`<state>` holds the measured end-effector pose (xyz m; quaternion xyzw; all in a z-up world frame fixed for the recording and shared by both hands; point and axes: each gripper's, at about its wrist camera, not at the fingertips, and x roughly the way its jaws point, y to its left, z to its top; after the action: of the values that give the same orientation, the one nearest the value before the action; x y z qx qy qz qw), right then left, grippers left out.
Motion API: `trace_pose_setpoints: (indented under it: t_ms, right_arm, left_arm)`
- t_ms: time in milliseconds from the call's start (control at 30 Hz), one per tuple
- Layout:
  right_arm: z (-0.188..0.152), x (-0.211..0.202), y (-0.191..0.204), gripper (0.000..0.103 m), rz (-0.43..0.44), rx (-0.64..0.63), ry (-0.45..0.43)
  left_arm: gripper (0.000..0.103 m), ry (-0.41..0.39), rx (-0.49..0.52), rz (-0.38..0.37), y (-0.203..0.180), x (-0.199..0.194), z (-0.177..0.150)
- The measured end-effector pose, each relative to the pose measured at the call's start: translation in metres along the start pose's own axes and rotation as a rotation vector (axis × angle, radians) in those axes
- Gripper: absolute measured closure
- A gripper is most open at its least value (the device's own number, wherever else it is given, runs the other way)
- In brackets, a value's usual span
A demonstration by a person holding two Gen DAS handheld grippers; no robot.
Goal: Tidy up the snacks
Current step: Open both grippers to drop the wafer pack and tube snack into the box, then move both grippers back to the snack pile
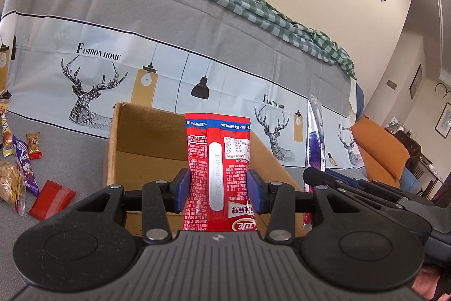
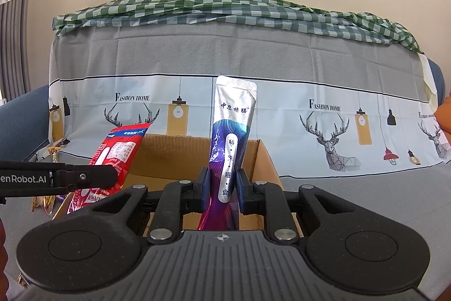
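My left gripper is shut on a red snack packet and holds it upright above the near edge of an open cardboard box. My right gripper is shut on a silver and purple packet, upright over the same box. In the right wrist view the red packet and the left gripper's finger show at the left. In the left wrist view the silver packet and the right gripper's fingers show at the right.
Several loose snacks lie on the grey cover at the left: a red packet, a purple one, a small gold one. The sofa back with deer-print cloth rises behind the box. An orange cushion sits at the right.
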<state>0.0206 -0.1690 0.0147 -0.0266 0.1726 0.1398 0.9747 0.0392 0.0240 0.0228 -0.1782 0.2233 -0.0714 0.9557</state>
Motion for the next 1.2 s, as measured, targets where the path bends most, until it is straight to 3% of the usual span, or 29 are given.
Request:
trace_pose_setpoints:
  t_ms: [633,667,700,733,767,1000,1200]
  right_arm:
    - [0.001,0.003,0.002,0.081,0.02,-0.013,0.006]
    - [0.001,0.003,0.004,0.077,0.02,-0.015,0.007]
    - [0.001,0.003,0.005,0.07,0.015,-0.023,0.006]
    - [0.001,0.002,0.007,0.053,0.008,-0.03,0.001]
    - [0.002,0.001,0.008,0.043,0.003,-0.034,-0.007]
    - [0.004,0.002,0.007,0.041,-0.012,-0.018,-0.013]
    - [0.006,0.004,0.014,0.041,-0.014,0.017,-0.012]
  left_arm:
    - [0.055,-0.006,-0.004,-0.036,-0.002,0.0,0.0]
    - [0.054,-0.001,-0.005,-0.044,-0.003,0.0,0.0]
    - [0.046,-0.001,-0.005,-0.046,-0.003,0.001,0.0]
    - [0.042,-0.004,-0.005,-0.047,-0.003,0.001,0.0]
    - [0.042,-0.007,-0.006,-0.045,-0.003,0.001,0.0]
    - [0.043,-0.04,0.005,-0.043,-0.004,0.0,-0.001]
    - [0.061,-0.042,0.045,-0.043,-0.001,-0.013,-0.001]
